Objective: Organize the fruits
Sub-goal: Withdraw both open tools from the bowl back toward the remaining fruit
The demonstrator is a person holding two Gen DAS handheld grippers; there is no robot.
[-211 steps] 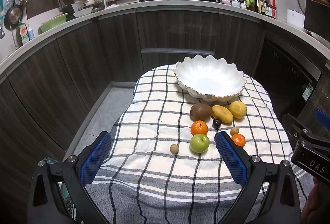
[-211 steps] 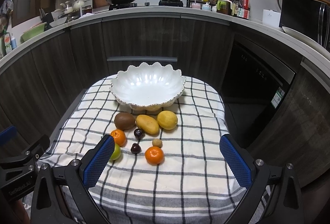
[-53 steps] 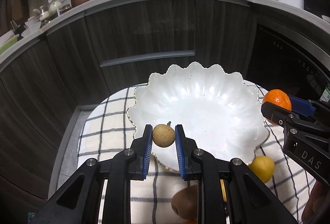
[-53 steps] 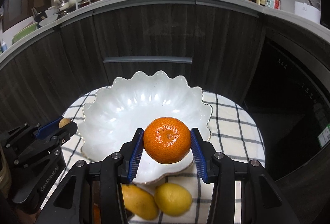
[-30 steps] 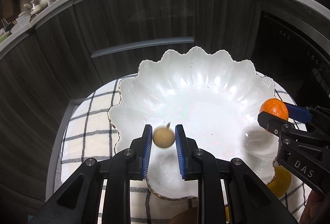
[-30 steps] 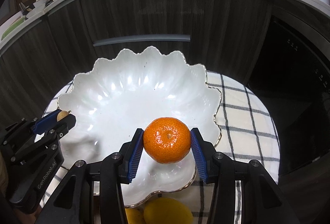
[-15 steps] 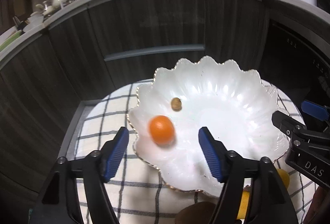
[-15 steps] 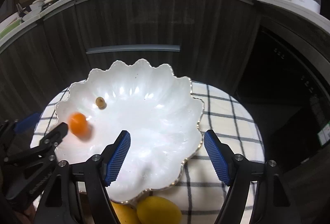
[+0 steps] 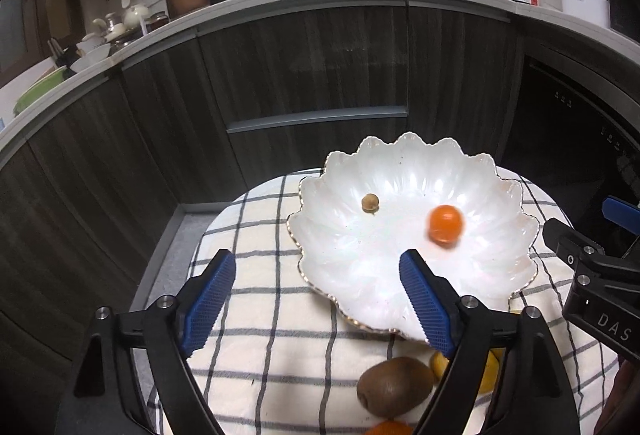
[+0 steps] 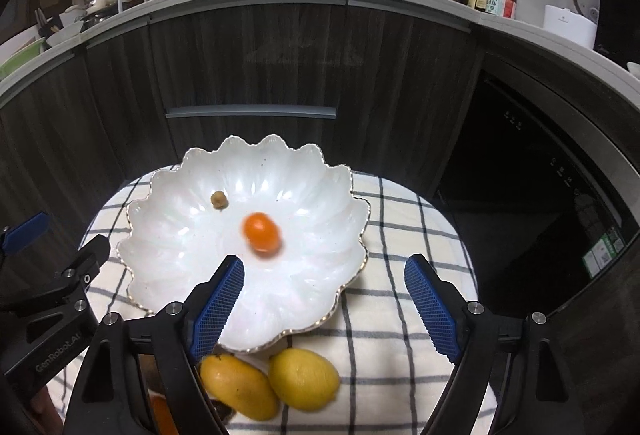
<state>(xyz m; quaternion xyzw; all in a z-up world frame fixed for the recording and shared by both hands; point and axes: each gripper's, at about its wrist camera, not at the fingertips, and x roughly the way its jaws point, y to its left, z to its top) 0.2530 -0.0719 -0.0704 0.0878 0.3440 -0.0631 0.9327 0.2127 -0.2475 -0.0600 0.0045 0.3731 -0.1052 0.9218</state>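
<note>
Left wrist view: the left gripper (image 9: 316, 299) is seen wide, its jaws having just been opening, nothing between them. The white bowl (image 9: 340, 299) is the landmark: a small brown fruit (image 9: 370, 202) lies at its far left inside, a blurred tangerine (image 9: 445, 223) right of centre. A kiwi (image 9: 394, 387) sits just outside the near rim, below the left gripper and nearer it than the right gripper (image 9: 592, 235).

Right wrist view: the right gripper (image 10: 326, 303) is wide too, jaws just opened further, empty. A mango (image 10: 238, 385) and a lemon (image 10: 303, 379) are touching, just outside the near rim, the mango's long axis slanting. Open checked cloth (image 10: 400, 219) lies right of the bowl.
</note>
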